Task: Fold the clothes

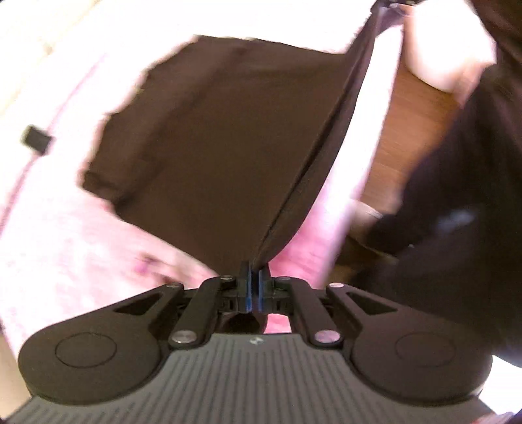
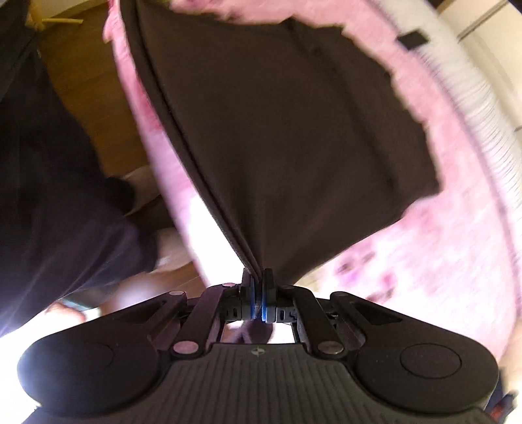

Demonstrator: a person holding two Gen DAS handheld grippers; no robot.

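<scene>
This looks like a home, most likely a bedroom. A soft pink blanket (image 1: 65, 228) with a faint darker pattern covers a wide, bed-like surface, and a dark brown garment (image 1: 222, 146) lies spread on it. Beside the pink edge runs a warm wooden floor (image 1: 414, 130), of the kind laid in living rooms. In the right wrist view a white ribbed cover (image 2: 483, 107) borders the blanket, with pale wall or cupboard panels (image 2: 489, 19) behind it. Strong daylight washes out the far parts.
</scene>
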